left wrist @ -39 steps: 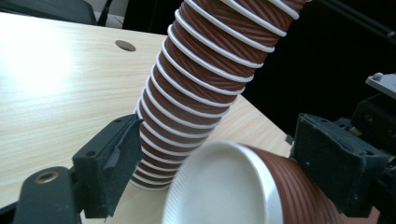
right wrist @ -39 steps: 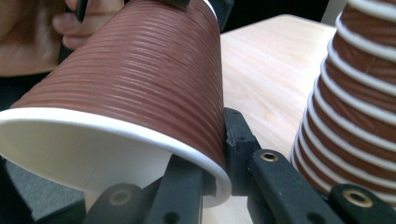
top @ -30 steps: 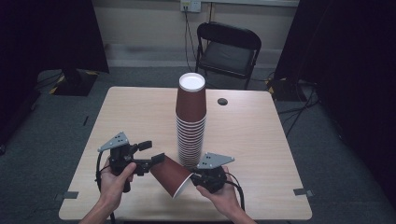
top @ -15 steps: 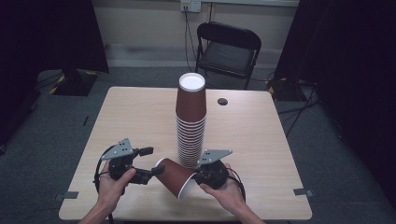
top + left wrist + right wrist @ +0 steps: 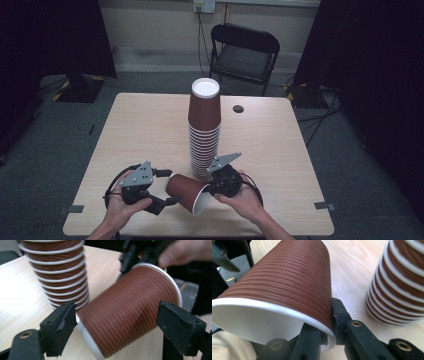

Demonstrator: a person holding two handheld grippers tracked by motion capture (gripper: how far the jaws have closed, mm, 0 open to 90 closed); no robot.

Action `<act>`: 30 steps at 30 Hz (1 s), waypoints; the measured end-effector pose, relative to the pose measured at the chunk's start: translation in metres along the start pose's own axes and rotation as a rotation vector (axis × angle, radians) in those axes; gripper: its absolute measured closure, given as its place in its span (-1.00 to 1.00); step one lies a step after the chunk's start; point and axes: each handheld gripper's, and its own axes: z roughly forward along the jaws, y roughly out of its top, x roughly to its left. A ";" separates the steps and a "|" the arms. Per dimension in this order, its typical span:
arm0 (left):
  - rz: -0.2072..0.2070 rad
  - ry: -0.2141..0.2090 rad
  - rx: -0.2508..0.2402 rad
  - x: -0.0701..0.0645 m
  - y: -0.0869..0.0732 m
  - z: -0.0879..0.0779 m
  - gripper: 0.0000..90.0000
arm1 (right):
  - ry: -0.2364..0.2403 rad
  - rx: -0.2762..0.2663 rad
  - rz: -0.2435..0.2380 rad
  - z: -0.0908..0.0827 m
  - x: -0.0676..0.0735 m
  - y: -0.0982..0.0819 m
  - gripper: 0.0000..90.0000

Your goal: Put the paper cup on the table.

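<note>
Near the table's (image 5: 125, 120) front edge, the left gripper (image 5: 167, 187) stands spread around the lying brown cup's (image 5: 187, 191) base, pads clear. The right gripper (image 5: 212, 186) pinches its rim, beside the cup stack (image 5: 204, 132). No writing is legible.

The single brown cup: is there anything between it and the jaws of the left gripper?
Nothing visible. The single brown cup lies between the open jaws of the left gripper, with gaps on both sides. The right gripper pinches its rim.
</note>
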 end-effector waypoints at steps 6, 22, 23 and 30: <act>0.105 -0.030 0.044 -0.006 0.000 0.010 -0.68 | 0.018 0.062 0.009 0.001 -0.003 0.004 0.90; 0.295 -0.053 0.244 -0.024 0.011 0.045 -0.96 | 0.089 0.206 0.035 0.005 -0.007 0.016 0.90; 0.317 -0.052 0.248 -0.025 0.011 0.048 -0.97 | 0.098 0.207 0.035 0.006 -0.007 0.016 0.90; 0.353 -0.047 0.249 -0.032 0.011 0.058 -0.94 | 0.112 0.245 0.063 0.007 -0.007 0.020 0.90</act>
